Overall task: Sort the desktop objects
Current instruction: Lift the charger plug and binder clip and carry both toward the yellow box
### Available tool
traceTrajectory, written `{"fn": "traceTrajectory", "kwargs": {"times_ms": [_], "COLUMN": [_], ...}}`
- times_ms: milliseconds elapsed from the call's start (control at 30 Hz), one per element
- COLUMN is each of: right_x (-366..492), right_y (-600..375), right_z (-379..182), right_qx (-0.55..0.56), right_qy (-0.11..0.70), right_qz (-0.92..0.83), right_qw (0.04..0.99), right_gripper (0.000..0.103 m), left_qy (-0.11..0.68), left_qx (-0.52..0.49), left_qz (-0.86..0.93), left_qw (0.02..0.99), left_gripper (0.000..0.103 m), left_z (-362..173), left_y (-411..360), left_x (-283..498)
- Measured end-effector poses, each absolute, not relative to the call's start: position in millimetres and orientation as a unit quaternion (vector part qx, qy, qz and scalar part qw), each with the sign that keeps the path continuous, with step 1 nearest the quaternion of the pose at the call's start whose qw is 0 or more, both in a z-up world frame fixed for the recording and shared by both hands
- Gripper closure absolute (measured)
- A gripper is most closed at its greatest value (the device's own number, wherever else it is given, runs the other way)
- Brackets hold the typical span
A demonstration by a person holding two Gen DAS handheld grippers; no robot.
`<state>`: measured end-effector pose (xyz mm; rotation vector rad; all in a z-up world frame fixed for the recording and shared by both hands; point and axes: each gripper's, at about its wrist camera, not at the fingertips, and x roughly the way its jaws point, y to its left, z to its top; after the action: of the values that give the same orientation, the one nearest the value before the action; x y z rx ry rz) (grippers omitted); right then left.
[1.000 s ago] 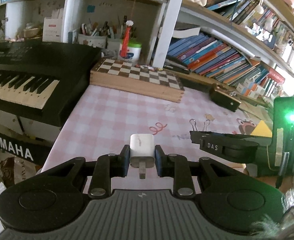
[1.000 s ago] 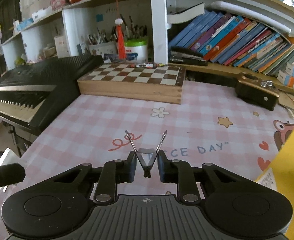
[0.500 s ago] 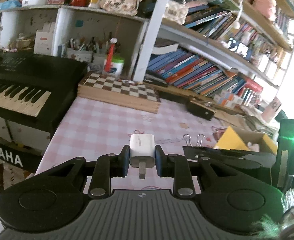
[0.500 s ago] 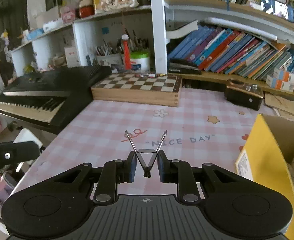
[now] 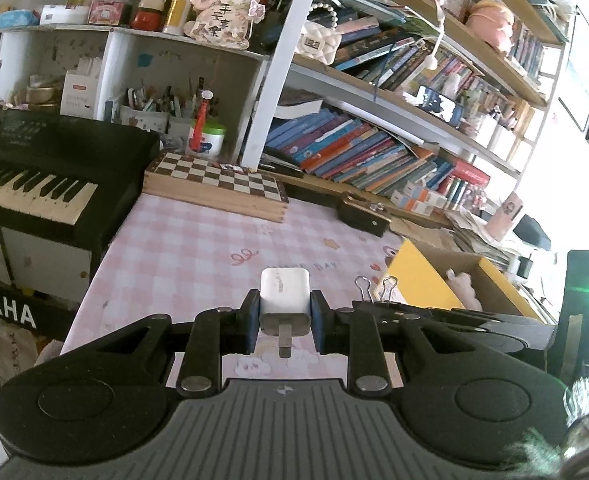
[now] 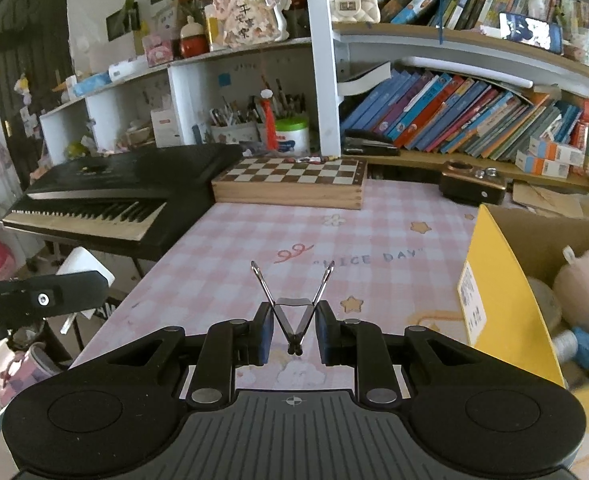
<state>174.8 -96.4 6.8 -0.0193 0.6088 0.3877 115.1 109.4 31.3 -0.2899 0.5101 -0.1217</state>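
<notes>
My left gripper (image 5: 284, 312) is shut on a white USB charger plug (image 5: 284, 294), its metal prong pointing back toward the camera. My right gripper (image 6: 293, 326) is shut on a black binder clip (image 6: 293, 312) whose two wire handles stick up in a V. Both hover above the near edge of the pink checked tablecloth (image 6: 334, 248). In the left wrist view the right gripper (image 5: 378, 300) with the binder clip (image 5: 376, 286) sits just to the right. A yellow cardboard box (image 6: 494, 300) stands at the right, with a pink plush toy (image 6: 582, 280) inside.
A wooden chessboard box (image 6: 294, 184) lies at the back of the table. A black keyboard (image 6: 106, 200) flanks the left edge. A small brown camera-like box (image 6: 472, 186) sits at the back right. Shelves full of books (image 6: 454, 116) rise behind.
Both grippers have pulled back and risen from the table, still holding the plug and the clip. The yellow box has come into view at the right.
</notes>
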Motion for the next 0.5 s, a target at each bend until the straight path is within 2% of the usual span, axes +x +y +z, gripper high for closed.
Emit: {"fn": "traceTrajectory", "kwargs": {"times_ms": [500], "right_x": [78], "right_y": [-114], "right_z": [12], "right_qx": [0.022], "right_qy": [0.297], "right_qz": [0.161], "right_qw": [0.941], "right_gripper": [0.081], "left_qy": [0.25], "left_qx": [-0.12], "left_qz": [-0.112], "left_qw": [0.954], "left_gripper": [0.08], "left_z": [38], "left_y": [95], "left_x": [40]}}
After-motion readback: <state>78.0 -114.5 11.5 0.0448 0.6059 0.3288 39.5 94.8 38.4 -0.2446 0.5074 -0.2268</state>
